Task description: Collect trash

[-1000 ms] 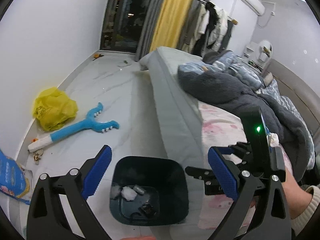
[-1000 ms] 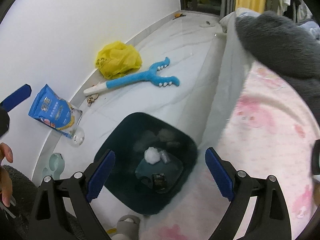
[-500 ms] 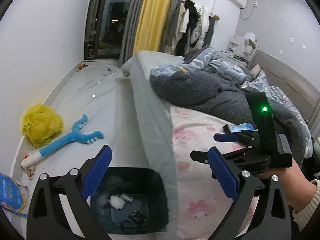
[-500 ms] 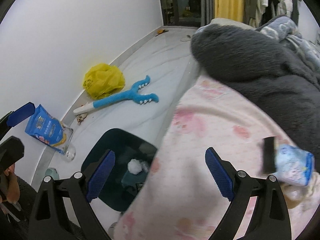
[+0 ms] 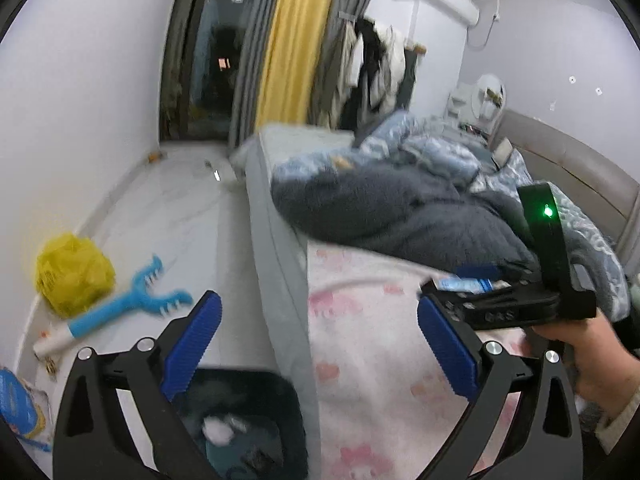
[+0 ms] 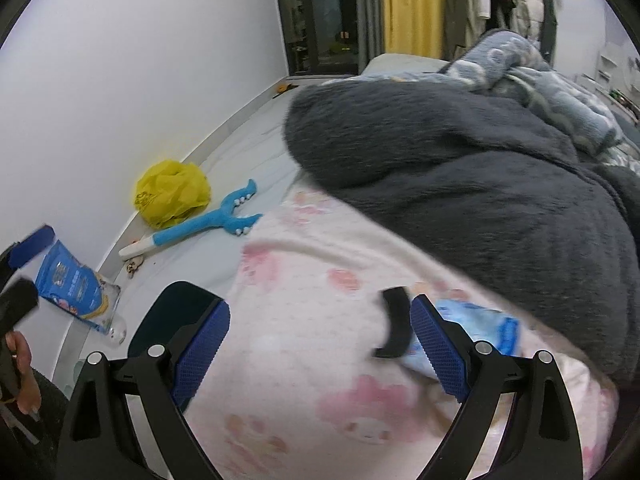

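Observation:
A dark trash bin (image 5: 256,420) stands on the floor beside the bed, with white wads inside; its rim also shows in the right wrist view (image 6: 168,312). My left gripper (image 5: 320,352) is open and empty above the bin and the bed edge. My right gripper (image 6: 320,348) is open and empty over the pink sheet (image 6: 320,288). A blue and white wrapper (image 6: 476,328) with a black strip (image 6: 394,320) lies on the sheet just behind its right finger. The wrapper also shows in the left wrist view (image 5: 464,282), in front of my right gripper's body.
A dark grey fleece blanket (image 6: 460,168) and blue bedding cover the bed behind the wrapper. On the floor lie a yellow bag (image 6: 172,192), a blue plush toy (image 6: 200,232) and a blue snack bag (image 6: 72,284) by the wall.
Both grippers have risen and swung from the bin toward the bed. My right gripper has come close to the blue wrapper, which now sits just behind its right finger.

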### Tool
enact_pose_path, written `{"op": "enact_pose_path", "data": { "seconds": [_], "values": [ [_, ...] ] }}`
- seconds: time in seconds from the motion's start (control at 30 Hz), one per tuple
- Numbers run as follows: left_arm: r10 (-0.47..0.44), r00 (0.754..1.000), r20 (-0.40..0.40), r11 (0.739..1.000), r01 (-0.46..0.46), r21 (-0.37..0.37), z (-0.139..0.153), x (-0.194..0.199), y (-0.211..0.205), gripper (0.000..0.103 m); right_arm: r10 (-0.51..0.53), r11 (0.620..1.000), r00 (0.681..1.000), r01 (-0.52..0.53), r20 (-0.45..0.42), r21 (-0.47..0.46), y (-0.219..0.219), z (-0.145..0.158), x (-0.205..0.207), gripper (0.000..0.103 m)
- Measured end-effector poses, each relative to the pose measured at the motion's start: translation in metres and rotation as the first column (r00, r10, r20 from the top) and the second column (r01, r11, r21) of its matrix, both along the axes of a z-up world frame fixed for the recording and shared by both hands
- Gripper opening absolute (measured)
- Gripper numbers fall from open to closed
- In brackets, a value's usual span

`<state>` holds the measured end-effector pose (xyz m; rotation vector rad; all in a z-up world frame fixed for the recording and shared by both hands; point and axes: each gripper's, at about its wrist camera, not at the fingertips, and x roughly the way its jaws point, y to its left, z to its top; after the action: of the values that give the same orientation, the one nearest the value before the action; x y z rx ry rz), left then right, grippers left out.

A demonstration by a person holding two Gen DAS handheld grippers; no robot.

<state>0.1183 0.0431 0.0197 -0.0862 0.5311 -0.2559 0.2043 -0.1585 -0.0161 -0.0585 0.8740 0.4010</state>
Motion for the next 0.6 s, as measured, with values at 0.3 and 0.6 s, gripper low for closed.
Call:
{"op": "enact_pose_path", "data": {
  "seconds": [0.3, 0.6],
  "values": [
    [-0.036, 0.996, -0.076, 0.999, 0.035, -0.011, -0.006, 0.025, -0.023, 0.100, -0.066, 0.997, 0.998, 0.066, 0.000, 0.033, -0.051, 0.003, 0.010, 0.093],
    [-0.153, 0.983, -0.103, 0.987, 0.158, 0.038, -0.025, 0.043, -0.057, 0.100, -0.091, 0.989, 0.995, 0.096, -0.048, 0.114, -0.090, -0.002, 0.023, 0.093]
  ]
}}
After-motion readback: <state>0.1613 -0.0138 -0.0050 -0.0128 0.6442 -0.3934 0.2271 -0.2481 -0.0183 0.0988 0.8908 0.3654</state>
